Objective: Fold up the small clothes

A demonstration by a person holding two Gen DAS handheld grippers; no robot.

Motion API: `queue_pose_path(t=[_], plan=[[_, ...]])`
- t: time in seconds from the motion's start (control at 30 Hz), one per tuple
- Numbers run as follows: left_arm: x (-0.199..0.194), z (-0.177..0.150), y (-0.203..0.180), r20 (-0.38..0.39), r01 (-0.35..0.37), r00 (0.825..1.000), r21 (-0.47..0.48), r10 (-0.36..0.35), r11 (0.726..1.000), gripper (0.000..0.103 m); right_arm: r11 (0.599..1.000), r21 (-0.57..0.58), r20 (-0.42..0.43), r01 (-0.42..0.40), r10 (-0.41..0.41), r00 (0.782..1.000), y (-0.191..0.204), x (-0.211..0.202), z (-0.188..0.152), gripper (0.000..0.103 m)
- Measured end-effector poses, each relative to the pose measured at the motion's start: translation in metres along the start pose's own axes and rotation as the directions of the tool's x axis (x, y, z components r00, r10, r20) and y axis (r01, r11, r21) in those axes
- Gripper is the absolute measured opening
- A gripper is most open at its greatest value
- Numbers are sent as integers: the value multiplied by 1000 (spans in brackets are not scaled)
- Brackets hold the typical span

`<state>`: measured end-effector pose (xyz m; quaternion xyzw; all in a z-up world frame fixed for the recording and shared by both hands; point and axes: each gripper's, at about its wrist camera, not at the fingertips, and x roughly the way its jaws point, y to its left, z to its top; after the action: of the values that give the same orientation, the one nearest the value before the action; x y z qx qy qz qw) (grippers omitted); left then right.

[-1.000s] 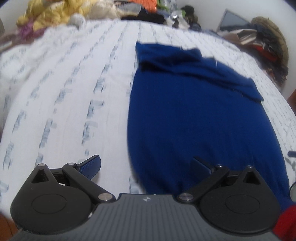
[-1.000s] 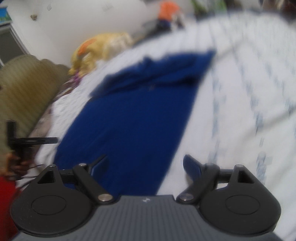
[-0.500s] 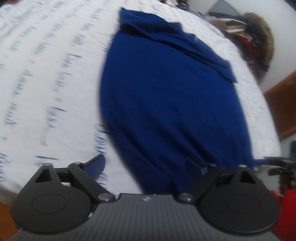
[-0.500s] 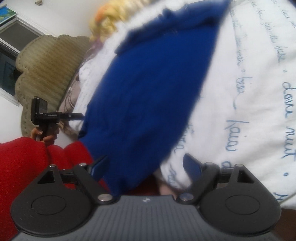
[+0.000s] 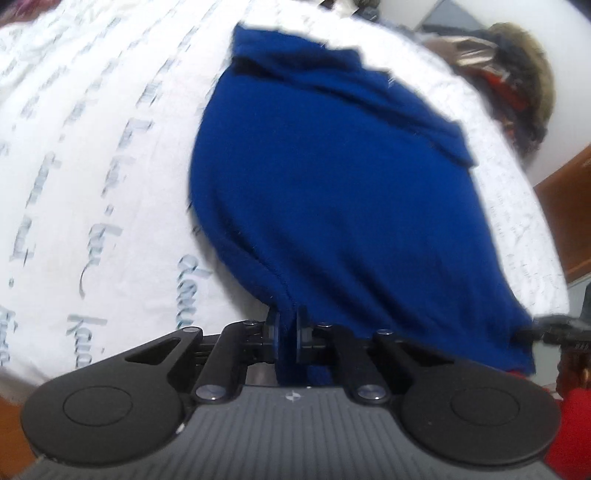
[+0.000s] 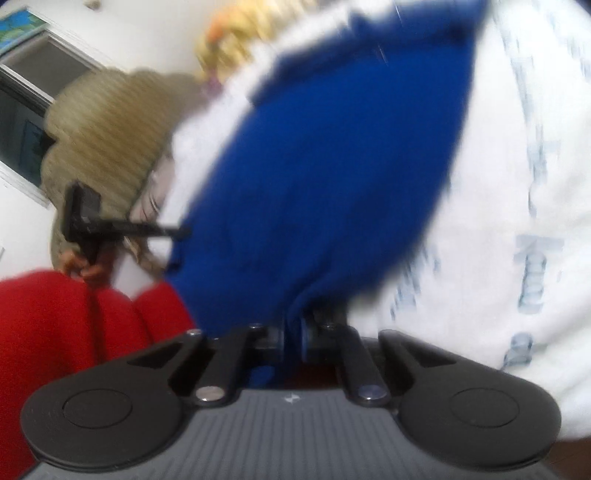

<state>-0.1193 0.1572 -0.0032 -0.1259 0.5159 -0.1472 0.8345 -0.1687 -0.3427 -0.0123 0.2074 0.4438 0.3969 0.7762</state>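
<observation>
A dark blue garment (image 5: pixel 332 192) lies spread on a white bed sheet (image 5: pixel 92 166) printed with blue script. My left gripper (image 5: pixel 287 328) is shut on the garment's near hem, at its left corner, and the cloth puckers up between the pads. In the right wrist view the same blue garment (image 6: pixel 325 158) fills the middle, blurred. My right gripper (image 6: pixel 292 334) is shut on its near hem at the right corner. The left gripper (image 6: pixel 177 232) shows there at the garment's left edge, and the right gripper (image 5: pixel 532 334) shows at the far right of the left wrist view.
A pile of dark and red clothes (image 5: pixel 509 85) sits at the far right of the bed. A beige ribbed headboard (image 6: pixel 110 129) and yellow cloth (image 6: pixel 236 29) lie beyond the bed's left side. The person's red sleeve (image 6: pixel 55 325) is close by. Brown wood (image 5: pixel 565 206) shows right.
Both grippers have gone from wide open to shut on the blue garment's near hem. Both cameras have tipped down and closer to the bed's front edge.
</observation>
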Motion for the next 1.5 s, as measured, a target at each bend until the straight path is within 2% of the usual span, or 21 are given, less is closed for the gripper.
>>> queue_pose_path(t=[0.13,0.37,0.6,0.7,0.97,1.23,1.37,1.5], plan=[[-16,14,-8,90,53,994,20,-55,998,7,999,-47,153,13,-6,988,14,-18,28,7],[-29,40,-22,200,76,976,40,-82,996,7,995,-84,245,56,-33,969,16,-12,57,7],[-40,70,-32,300,122,945,50,-132,991,7,994,-82,384,70,-33,923,13,-23,84,7],[-38,92,-37,337,110,933,66,-126,992,7,996,-53,429,73,-44,902,7,-22,99,7],[-20,151,-38,384,71,919,47,-84,996,7,996,64,520,68,-91,849,-25,-19,140,7],[11,198,-42,390,17,920,50,-35,999,7,983,173,535,63,-148,832,-65,-10,173,7],[30,223,-41,376,1,927,32,-13,999,7,972,225,539,70,-184,822,-84,-1,191,7],[55,247,-36,353,-24,935,1,22,1000,7,958,265,519,111,-239,821,-103,15,209,7]])
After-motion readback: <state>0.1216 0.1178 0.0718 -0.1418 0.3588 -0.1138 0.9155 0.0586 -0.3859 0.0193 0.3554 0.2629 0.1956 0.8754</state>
